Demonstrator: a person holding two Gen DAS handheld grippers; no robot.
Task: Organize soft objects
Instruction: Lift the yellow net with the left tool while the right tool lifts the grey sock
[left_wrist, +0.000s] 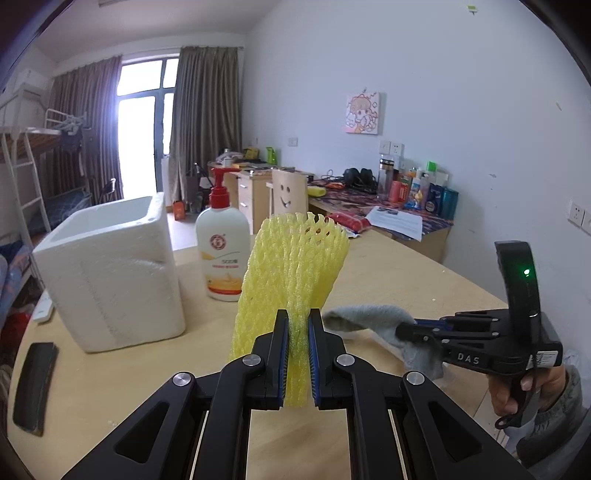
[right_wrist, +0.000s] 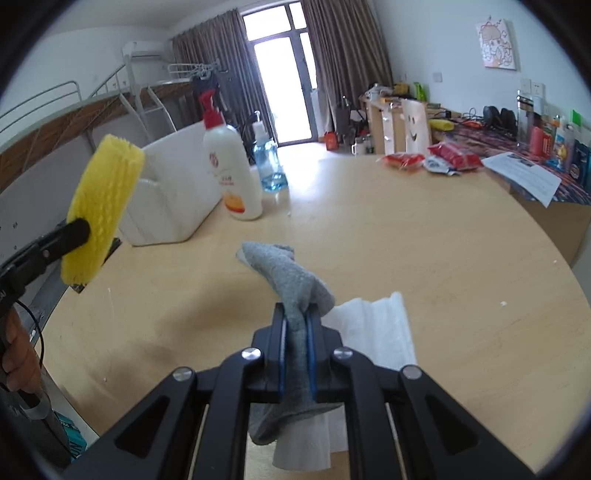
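A yellow foam net sleeve (left_wrist: 291, 266) stands up between the fingers of my left gripper (left_wrist: 298, 319), which is shut on it above the table. The right wrist view shows the same yellow foam net sleeve (right_wrist: 101, 206) held at the left by the left gripper (right_wrist: 75, 230). A grey sock (right_wrist: 291, 277) is pinched in my right gripper (right_wrist: 297, 314), its far end resting on the wooden table (right_wrist: 406, 240). In the left wrist view the grey sock (left_wrist: 369, 317) hangs from the right gripper (left_wrist: 406, 328) at the right. A white paper towel (right_wrist: 376, 332) lies under the sock.
A white foam box (left_wrist: 110, 269) stands at the left, with a white lotion pump bottle (left_wrist: 221, 243) beside it and a blue clear bottle (right_wrist: 269, 162) behind. Red packets (right_wrist: 436, 157) and papers (right_wrist: 524, 177) lie at the far right. A dark flat object (left_wrist: 35, 387) lies near the left edge.
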